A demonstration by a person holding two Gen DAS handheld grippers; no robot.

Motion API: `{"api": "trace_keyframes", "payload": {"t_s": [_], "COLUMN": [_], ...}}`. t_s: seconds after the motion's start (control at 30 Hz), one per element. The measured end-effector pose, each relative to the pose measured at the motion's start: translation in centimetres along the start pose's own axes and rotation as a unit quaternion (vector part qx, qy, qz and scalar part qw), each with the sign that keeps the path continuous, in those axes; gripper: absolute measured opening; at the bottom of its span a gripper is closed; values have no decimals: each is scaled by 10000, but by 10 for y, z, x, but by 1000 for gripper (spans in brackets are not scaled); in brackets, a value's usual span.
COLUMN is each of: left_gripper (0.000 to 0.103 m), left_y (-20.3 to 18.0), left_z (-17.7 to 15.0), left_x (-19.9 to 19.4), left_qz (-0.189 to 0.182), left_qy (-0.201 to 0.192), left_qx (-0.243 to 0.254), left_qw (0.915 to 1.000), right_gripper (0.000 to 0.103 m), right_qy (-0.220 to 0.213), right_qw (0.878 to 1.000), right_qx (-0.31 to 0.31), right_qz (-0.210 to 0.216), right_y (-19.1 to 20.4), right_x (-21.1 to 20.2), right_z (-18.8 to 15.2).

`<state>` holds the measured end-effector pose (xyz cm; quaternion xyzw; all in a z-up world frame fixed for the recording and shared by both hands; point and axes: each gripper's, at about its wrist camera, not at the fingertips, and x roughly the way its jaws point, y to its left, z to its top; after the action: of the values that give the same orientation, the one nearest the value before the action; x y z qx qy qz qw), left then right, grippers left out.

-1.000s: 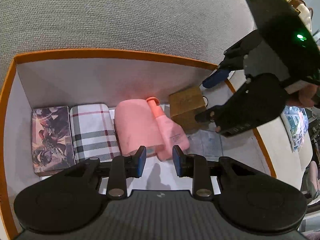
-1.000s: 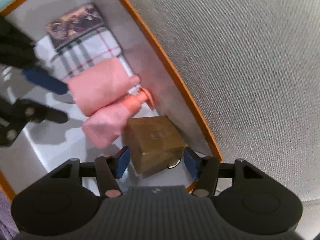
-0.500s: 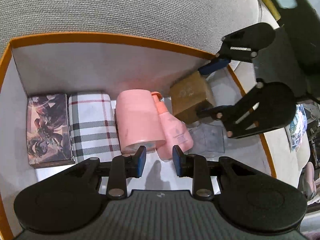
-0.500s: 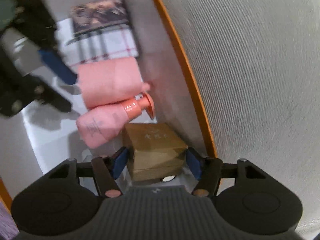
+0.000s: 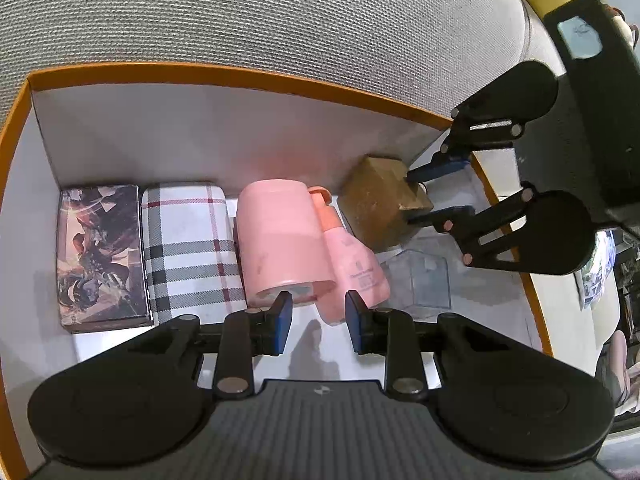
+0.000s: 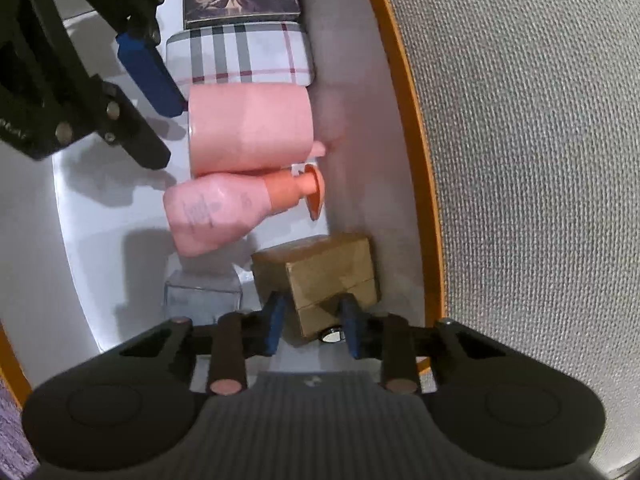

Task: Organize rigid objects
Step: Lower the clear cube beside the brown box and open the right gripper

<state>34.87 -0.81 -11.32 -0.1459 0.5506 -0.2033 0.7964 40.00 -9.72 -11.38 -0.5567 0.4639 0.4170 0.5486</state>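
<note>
You are working over a white box with an orange rim (image 5: 224, 74), set on a grey woven fabric surface (image 5: 240, 12) that fills the 12 o'clock half of the left view and the 3 o'clock side of the right view. Along the box's far wall lies a row: an illustrated box (image 5: 100, 254) at 9 o'clock, a plaid case (image 5: 192, 244) beside it, a pink cylinder (image 5: 280, 240) touching a pink pump bottle (image 5: 352, 256), then a brown box (image 5: 380, 208) towards 2 o'clock. A clear case (image 5: 420, 280) lies on the box floor just beside the brown box. Your right claw (image 6: 314, 322) is closed about halfway, its blue pads against both sides of the brown box's near corner, and the box sits tilted between them close to the wall; the left view shows the same grip at 2 o'clock (image 5: 434, 192). Your left claw (image 5: 318, 322) holds nothing, its fingers parted a modest gap, poised just short of the pink cylinder's base and the pump bottle's base, above the white floor.
</note>
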Motion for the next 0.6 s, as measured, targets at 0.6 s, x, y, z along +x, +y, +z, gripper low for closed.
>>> {"api": "trace_keyframes", "payload": {"t_s": [0.6], "left_gripper": [33], "left_y": [-2], "left_z": [-9], "left_x": [-42], "left_qz": [206], "left_qy": [-398], "left_qx": [8], "left_qw": [9990], "right_gripper": [11], "right_qy": [-50], "right_qw": [9708], "right_qx": [1350], "right_qz": [1981], "right_y": [21], "right_x": [-18], "right_z": [-9]}}
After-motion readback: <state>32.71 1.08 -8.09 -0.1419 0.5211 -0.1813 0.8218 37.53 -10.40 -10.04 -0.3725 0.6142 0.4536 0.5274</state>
